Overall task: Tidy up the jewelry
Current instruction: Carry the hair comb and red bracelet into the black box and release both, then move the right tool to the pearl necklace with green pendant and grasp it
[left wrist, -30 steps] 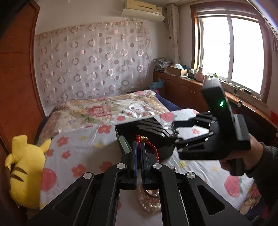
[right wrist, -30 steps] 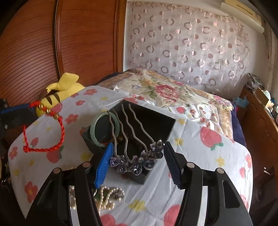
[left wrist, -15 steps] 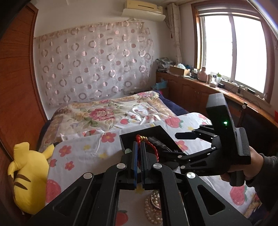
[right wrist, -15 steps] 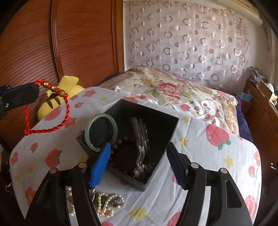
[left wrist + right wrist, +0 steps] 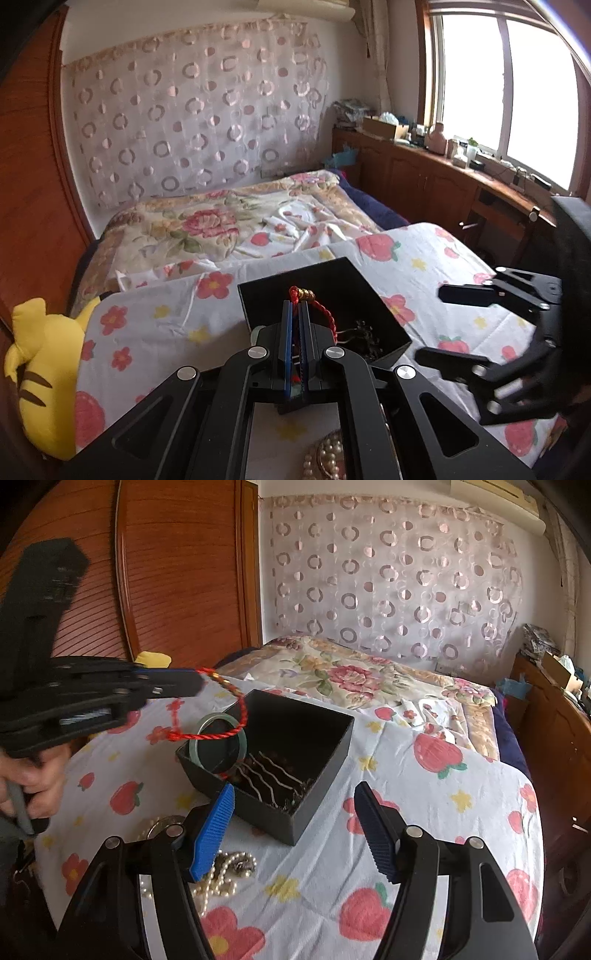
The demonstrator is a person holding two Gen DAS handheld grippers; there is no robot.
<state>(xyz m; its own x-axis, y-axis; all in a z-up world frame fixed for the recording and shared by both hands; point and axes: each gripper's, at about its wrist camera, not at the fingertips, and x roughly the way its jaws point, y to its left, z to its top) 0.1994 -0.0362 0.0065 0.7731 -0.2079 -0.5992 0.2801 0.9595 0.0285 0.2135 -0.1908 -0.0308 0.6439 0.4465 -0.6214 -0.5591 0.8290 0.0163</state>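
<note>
The left tool (image 5: 197, 683) is pinching a red cord (image 5: 221, 734) over the box (image 5: 314, 734) holding a bangle (image 5: 218, 742) and hairpin (image 5: 273, 779); the right tool (image 5: 295, 829) is gaping empty.

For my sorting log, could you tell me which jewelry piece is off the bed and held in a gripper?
The red cord bracelet, pinched by the left gripper; it alone hangs above the black box.

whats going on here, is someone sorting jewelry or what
Yes. A person works two handheld grippers over a bed. The left gripper is shut on a red cord bracelet, dangling it over the black box, which already holds a green bangle and a wavy hair comb. The right gripper is open and empty. A pearl strand lies on the sheet beside the box.
</note>
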